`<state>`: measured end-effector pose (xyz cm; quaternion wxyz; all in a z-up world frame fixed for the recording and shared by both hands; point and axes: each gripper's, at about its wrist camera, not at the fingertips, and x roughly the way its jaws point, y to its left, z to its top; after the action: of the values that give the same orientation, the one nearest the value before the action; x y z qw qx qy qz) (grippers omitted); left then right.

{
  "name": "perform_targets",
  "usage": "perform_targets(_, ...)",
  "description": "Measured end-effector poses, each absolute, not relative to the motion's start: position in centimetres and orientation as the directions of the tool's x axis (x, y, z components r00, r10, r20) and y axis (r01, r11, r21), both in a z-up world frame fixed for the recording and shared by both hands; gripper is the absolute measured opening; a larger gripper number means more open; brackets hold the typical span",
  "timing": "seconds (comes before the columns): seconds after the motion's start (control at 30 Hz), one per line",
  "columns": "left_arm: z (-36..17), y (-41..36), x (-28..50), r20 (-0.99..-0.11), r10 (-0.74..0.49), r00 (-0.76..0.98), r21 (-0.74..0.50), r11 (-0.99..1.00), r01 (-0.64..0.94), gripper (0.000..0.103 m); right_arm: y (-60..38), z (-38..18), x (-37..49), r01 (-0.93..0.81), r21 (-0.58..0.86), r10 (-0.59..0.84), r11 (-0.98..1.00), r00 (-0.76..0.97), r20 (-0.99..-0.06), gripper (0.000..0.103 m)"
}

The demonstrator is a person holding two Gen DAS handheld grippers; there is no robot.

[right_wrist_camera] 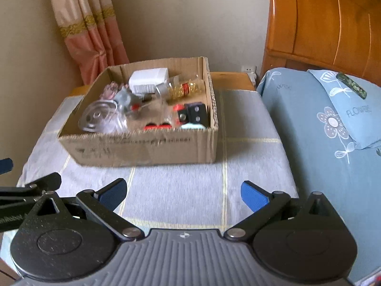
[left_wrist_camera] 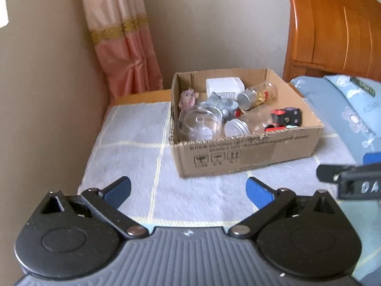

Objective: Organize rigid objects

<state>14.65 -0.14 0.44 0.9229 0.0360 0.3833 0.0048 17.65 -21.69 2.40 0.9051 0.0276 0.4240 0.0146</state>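
An open cardboard box point(left_wrist_camera: 250, 159) point(right_wrist_camera: 142, 150) stands on a grey checked cloth. Inside lie a white box point(left_wrist_camera: 225, 85) point(right_wrist_camera: 148, 79), a jar with gold contents point(left_wrist_camera: 259, 95) point(right_wrist_camera: 183, 89), a grey figurine point(left_wrist_camera: 220, 103), a clear glass dome point(left_wrist_camera: 198, 124) point(right_wrist_camera: 100, 118), a clear lidded jar point(left_wrist_camera: 247, 124) and a black and red toy point(left_wrist_camera: 287, 116) point(right_wrist_camera: 193, 114). My left gripper point(left_wrist_camera: 188, 190) is open and empty, in front of the box. My right gripper point(right_wrist_camera: 184, 193) is open and empty, also in front of the box.
The cloth point(left_wrist_camera: 133, 147) point(right_wrist_camera: 181, 190) covers a small table against a beige wall. A pink curtain point(left_wrist_camera: 123, 38) hangs behind. A bed with blue bedding point(right_wrist_camera: 321, 131) and a wooden headboard point(right_wrist_camera: 328, 21) is to the right. The other gripper shows at the right edge of the left wrist view point(left_wrist_camera: 352, 181).
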Motion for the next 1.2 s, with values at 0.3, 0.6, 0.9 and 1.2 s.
perform_targets(0.3, 2.5, -0.4, 12.3, -0.671, 0.05, 0.74, 0.071, 0.997, -0.003, 0.102, -21.1, 4.5, 15.3, -0.013, 0.063, 0.055, 0.998, 0.686, -0.726, 0.103)
perform_targets(0.6, 2.6, -0.6, 11.9, -0.67, 0.064, 0.74, 0.078, 0.997, -0.016, 0.102, -21.0, 5.0, 14.7, -0.009, 0.033, 0.03, 0.999, 0.703, -0.71, 0.103)
perform_targets(0.9, 2.6, -0.9, 11.8, -0.671, 0.062, 0.739, 0.08, 0.997, -0.011, 0.102, -20.9, 5.0, 14.7, -0.011, 0.029, 0.029, 1.0, 0.704, -0.71, 0.103)
perform_targets(1.2, 2.7, -0.8, 11.7, -0.667, 0.059, 0.743, 0.072, 0.997, -0.014, 0.102, -20.8, 5.0, 14.8, -0.011, 0.029, 0.028, 1.0, 0.707, -0.707, 0.103)
